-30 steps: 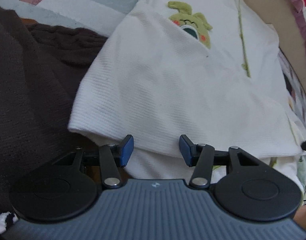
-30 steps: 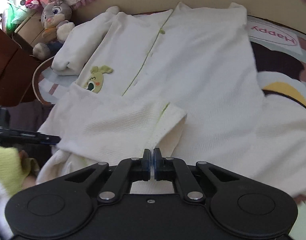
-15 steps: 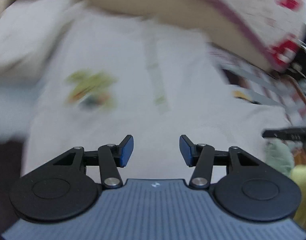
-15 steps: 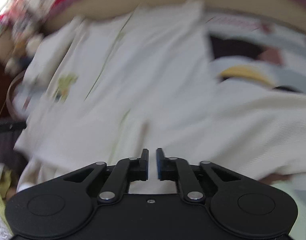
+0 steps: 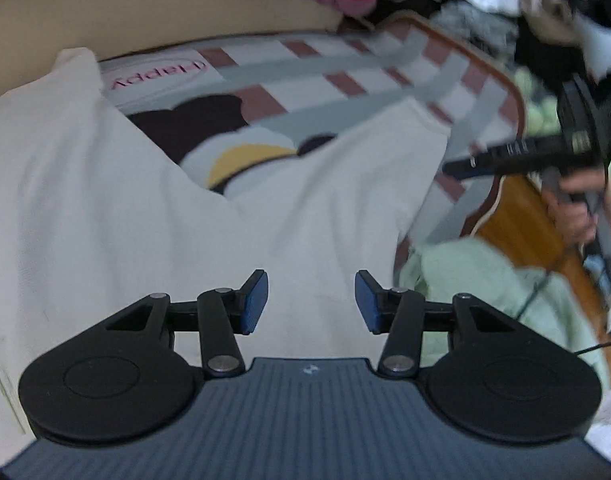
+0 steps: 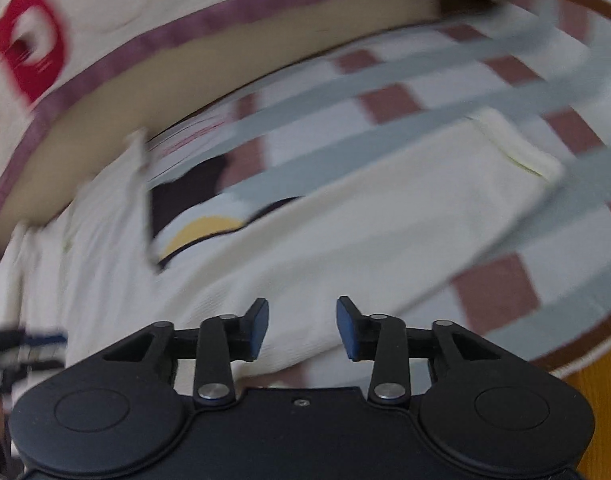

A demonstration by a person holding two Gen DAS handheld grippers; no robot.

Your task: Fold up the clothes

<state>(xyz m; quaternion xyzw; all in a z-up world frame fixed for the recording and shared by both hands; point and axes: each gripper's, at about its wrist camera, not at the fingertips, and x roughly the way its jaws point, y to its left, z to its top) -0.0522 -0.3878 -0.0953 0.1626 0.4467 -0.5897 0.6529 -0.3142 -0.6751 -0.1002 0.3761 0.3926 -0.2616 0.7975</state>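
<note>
Under my left gripper [image 5: 311,302], now swung off the folded side, lies the white garment [image 5: 105,220] on the bed [image 5: 345,80]; jaws easing inward, empty. Right view: my right gripper [image 6: 302,328] opens, fold released, over the unfolded sleeve [image 6: 405,216], likely next.

One readable word, on the checked bedsheet

In the left wrist view, pink lettering [image 5: 157,75] stands on a white label patch printed on the checked bedsheet [image 5: 345,80], at about ten o'clock from the picture's middle; it appears upside down and reads as "Happy", though the last letters are smeared. In the right wrist view the same patch [image 6: 193,136] lies at about ten o'clock, just beside the edge of the cream garment [image 6: 345,240], and shows only blurred red strokes that cannot be read. The red shapes on the pillow [image 6: 29,40] are too blurred to tell as letters.
</note>
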